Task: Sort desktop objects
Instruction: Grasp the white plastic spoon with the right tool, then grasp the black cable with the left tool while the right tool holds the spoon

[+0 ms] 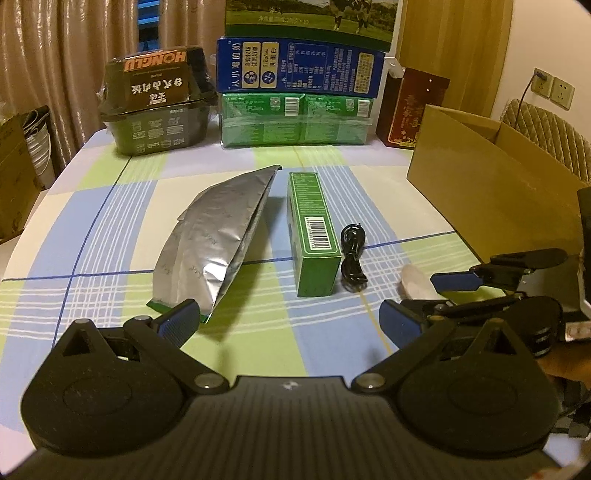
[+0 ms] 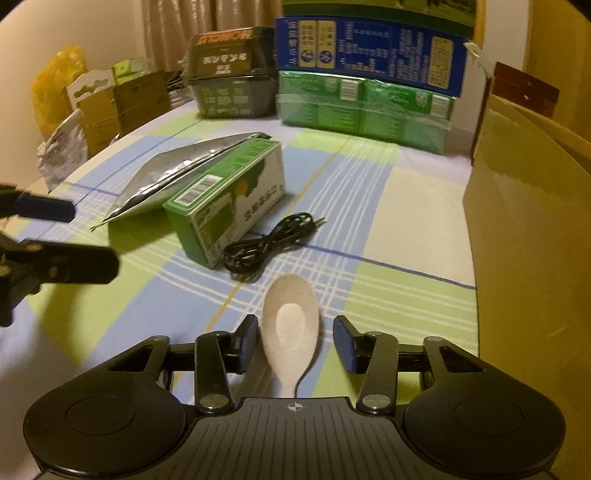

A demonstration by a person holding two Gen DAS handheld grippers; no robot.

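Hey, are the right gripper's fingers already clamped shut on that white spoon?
No, the right gripper is open, with a gap between each blue pad and the white spoon.

The spoon's (image 2: 291, 332) handle runs under the right gripper's body at six o'clock in the right wrist view, and in the left wrist view only a pale tip of it (image 1: 415, 282) shows at four o'clock behind a finger (image 1: 456, 282) of the right gripper. The cardboard box (image 2: 532, 236) is cut off at three o'clock, its inside unseen. At twelve o'clock the top carton (image 1: 308, 18) of the stack is cropped, and print on the cartons is too small to read.
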